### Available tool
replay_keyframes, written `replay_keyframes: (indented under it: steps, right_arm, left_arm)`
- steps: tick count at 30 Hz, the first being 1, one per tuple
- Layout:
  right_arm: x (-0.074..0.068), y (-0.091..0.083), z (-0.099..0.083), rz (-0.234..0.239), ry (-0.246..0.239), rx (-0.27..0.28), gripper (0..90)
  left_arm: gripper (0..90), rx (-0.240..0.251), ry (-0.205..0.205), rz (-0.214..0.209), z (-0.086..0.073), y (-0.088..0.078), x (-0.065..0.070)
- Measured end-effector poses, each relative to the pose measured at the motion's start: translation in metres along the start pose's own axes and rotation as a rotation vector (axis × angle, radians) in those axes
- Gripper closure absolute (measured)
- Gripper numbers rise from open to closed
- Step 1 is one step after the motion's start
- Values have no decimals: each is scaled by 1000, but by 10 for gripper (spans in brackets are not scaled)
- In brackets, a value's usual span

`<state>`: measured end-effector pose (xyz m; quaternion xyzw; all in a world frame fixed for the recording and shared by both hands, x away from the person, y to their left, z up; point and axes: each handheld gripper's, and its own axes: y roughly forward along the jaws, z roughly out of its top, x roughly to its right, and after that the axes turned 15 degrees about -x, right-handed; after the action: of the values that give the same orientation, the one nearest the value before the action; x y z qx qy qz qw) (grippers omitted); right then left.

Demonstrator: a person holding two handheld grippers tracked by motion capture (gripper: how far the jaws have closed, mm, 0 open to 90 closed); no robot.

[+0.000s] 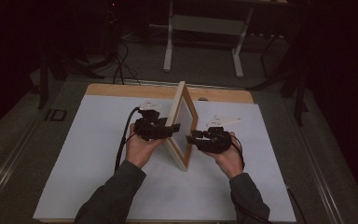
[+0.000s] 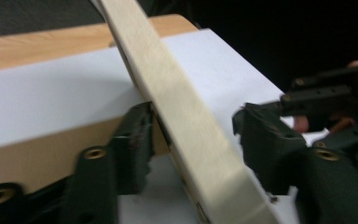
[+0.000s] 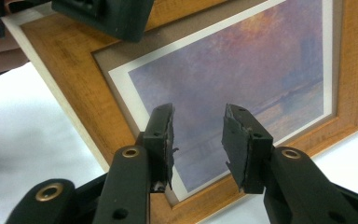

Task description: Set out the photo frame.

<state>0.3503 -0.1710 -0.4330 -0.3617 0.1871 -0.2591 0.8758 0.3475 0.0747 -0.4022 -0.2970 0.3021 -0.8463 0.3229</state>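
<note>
A wooden picture frame (image 1: 185, 123) stands on edge on the white mat, tilted, with its narrow side toward me. My left gripper (image 1: 168, 128) reaches in from the left and straddles the frame's pale edge (image 2: 182, 121). In the left gripper view one jaw lies against the back and the other stands clear of the front, so my left gripper (image 2: 198, 140) is open around it. My right gripper (image 3: 198, 140) is open, facing the purple sunset print (image 3: 242, 70) with nothing between its jaws. In the high view my right gripper (image 1: 193, 138) sits just right of the frame.
The white mat (image 1: 98, 154) covers a wooden table (image 1: 121, 91). Beyond the far edge, a white desk's legs (image 1: 168, 46) and dark cables (image 1: 121, 65) rest on the grey floor. The room around is dark.
</note>
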Motion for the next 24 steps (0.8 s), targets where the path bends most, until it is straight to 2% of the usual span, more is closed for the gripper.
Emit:
replay_keyframes:
  steps: [6, 8, 16, 21, 24]
  right_arm:
    - [1, 0, -1, -2, 0, -1, 625]
    - [1, -1, -1, -4, 5, -1, 625]
    - [5, -4, -3, -6, 9, 5, 629]
    - [6, -5, -3, -9, 12, 4, 632]
    - [7, -5, -3, -9, 12, 2, 633]
  left_arm:
    - [504, -4, 0, 13, 0, 0, 1]
    - [524, -4, -2, 28, 0, -1, 1]
    - [593, -5, -16, 65, 1, -5, -7]
    - [627, -5, -11, 84, 3, -8, -13]
    - [644, -14, 12, 96, 5, -9, -18]
